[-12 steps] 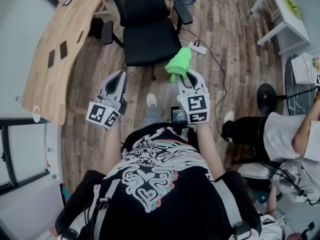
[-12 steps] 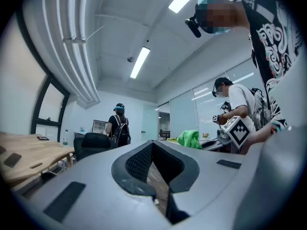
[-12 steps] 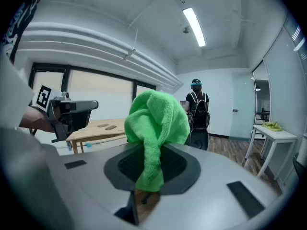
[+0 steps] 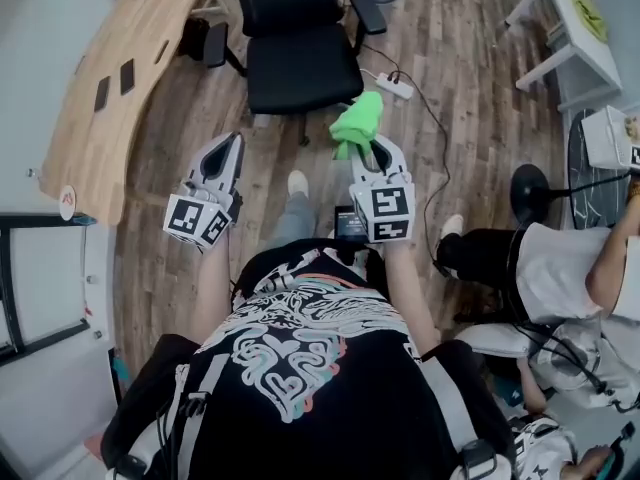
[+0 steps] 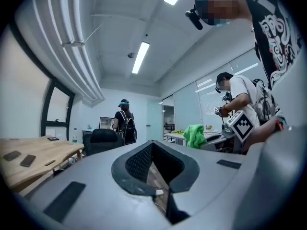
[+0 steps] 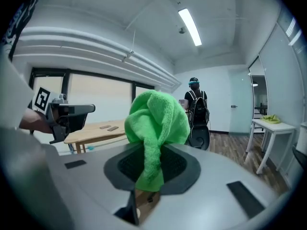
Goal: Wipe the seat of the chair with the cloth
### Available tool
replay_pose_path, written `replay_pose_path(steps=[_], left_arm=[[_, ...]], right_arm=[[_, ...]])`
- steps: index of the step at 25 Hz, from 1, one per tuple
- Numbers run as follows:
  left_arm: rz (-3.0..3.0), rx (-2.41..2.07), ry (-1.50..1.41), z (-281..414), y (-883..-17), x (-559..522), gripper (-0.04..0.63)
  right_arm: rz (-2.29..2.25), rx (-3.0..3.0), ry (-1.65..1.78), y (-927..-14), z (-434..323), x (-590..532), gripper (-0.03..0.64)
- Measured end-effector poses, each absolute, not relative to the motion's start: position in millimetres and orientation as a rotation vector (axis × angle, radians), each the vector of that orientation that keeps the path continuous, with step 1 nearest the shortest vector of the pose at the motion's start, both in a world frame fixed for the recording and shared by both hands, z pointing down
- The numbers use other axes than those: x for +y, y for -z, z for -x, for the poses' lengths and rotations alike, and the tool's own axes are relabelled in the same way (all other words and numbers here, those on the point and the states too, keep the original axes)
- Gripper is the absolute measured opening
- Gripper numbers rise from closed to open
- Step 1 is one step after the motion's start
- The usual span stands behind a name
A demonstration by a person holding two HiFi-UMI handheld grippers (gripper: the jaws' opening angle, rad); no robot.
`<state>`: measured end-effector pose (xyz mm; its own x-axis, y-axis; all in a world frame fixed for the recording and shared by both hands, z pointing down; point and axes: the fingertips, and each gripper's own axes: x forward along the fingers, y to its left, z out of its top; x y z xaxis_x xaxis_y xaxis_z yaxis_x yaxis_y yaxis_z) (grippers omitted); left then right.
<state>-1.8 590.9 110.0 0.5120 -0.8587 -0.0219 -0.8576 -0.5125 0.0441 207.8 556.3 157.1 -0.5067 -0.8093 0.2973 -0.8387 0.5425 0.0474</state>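
Note:
The black office chair [image 4: 300,68] stands on the wood floor ahead of me, its seat bare. The green cloth [image 4: 358,123] bunches up out of my right gripper [image 4: 370,148], which is shut on it just short of the seat's near right corner. In the right gripper view the cloth [image 6: 160,116] fills the space between the jaws. My left gripper [image 4: 230,143] hovers over the floor to the left of the cloth, apart from the chair, jaws together and holding nothing. The chair [image 5: 101,141] shows small in the left gripper view.
A curved wooden desk [image 4: 110,88] runs along the left of the chair. A white power strip [image 4: 393,89] and its cable lie on the floor to the right. A seated person [image 4: 545,258], a round black base [image 4: 530,196] and a white table [image 4: 575,38] are at the right.
The head view has shifted slightly, so the chair sits a little higher in it. My left gripper has drifted a bit left. The right gripper still grips the cloth.

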Motion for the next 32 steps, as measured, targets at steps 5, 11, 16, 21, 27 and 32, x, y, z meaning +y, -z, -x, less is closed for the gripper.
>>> replay_pose_path(steps=[5, 11, 16, 21, 27, 32], left_arm=[[-2.71, -1.568, 0.115, 2.7, -95.9, 589.8, 0.0], [-2.732, -1.561, 0.087, -1.9, -93.7, 554.3, 0.0], [-2.702, -1.564, 0.033, 9.5, -114.2, 511.7, 0.0], [-2.676, -1.549, 0.016, 40.7, -135.6, 433.9, 0.0], [-2.685, -1.524, -0.038, 77.1, -146.2, 313.0, 0.0], [-2.717, -1.533, -0.077, 117.7, -142.0, 208.7, 0.0]], right_arm=[[-1.381, -2.664, -0.229, -135.4, -203.6, 554.9, 0.063], [-1.372, -2.665, -0.188, -131.5, -199.3, 530.9, 0.063], [-1.328, -2.634, -0.214, -155.2, -185.6, 493.9, 0.063], [-1.283, -2.604, -0.257, -181.1, -159.4, 420.4, 0.063], [-1.24, -2.608, -0.33, -190.9, -109.3, 304.9, 0.063], [-1.211, -2.581, -0.361, -205.8, -56.8, 200.3, 0.063]])
